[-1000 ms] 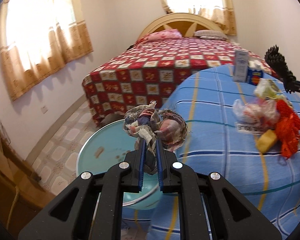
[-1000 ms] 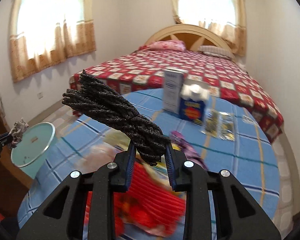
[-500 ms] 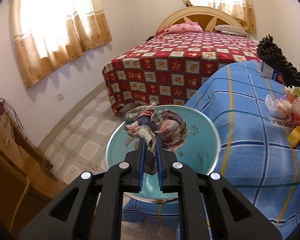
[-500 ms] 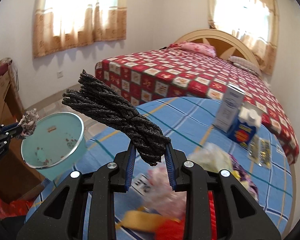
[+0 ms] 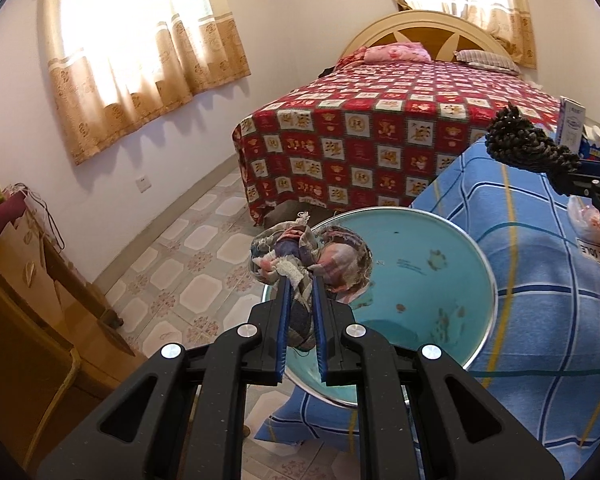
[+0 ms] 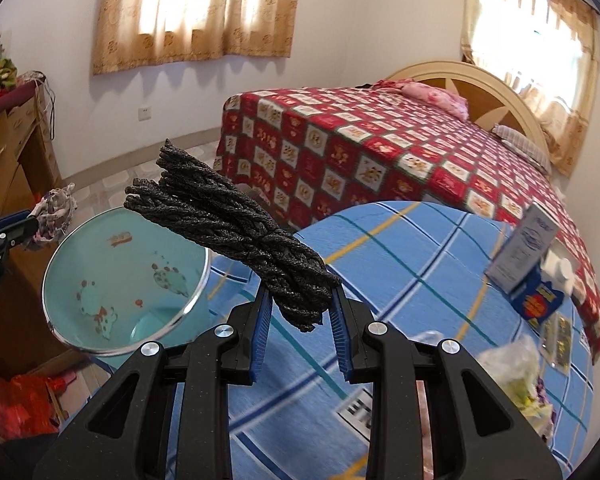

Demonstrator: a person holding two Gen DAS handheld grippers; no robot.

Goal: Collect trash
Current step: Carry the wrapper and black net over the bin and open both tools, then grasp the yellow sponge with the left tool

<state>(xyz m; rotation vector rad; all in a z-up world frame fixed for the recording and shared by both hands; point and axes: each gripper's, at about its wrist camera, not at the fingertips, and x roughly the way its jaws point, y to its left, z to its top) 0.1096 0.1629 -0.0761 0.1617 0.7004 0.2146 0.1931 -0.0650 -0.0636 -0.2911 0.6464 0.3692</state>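
My left gripper [image 5: 299, 280] is shut on a wad of frayed, multicoloured rag [image 5: 312, 258], which hangs over the near rim of a turquoise bin [image 5: 432, 280] beside the table. The right wrist view shows this same rag [image 6: 54, 208] at the far left, above the bin [image 6: 112, 280]. My right gripper [image 6: 298, 294] is shut on a bundle of black braided rope [image 6: 228, 224], held over the blue checked tablecloth [image 6: 400, 280] just right of the bin. That rope [image 5: 528, 152] also shows at the right edge of the left wrist view.
On the table lie crumpled plastic bags [image 6: 516, 364], a white carton [image 6: 524, 248], a blue box [image 6: 540, 300] and foil packets [image 6: 556, 336]. A bed with a red patterned cover [image 5: 380, 140] stands behind. A wooden cabinet [image 5: 24, 280] is at the left, on a tiled floor [image 5: 188, 264].
Both grippers have swung left with their loads. The bin has come from lower left to right beneath the rag, and the rope has moved off the trash pile toward the bin.
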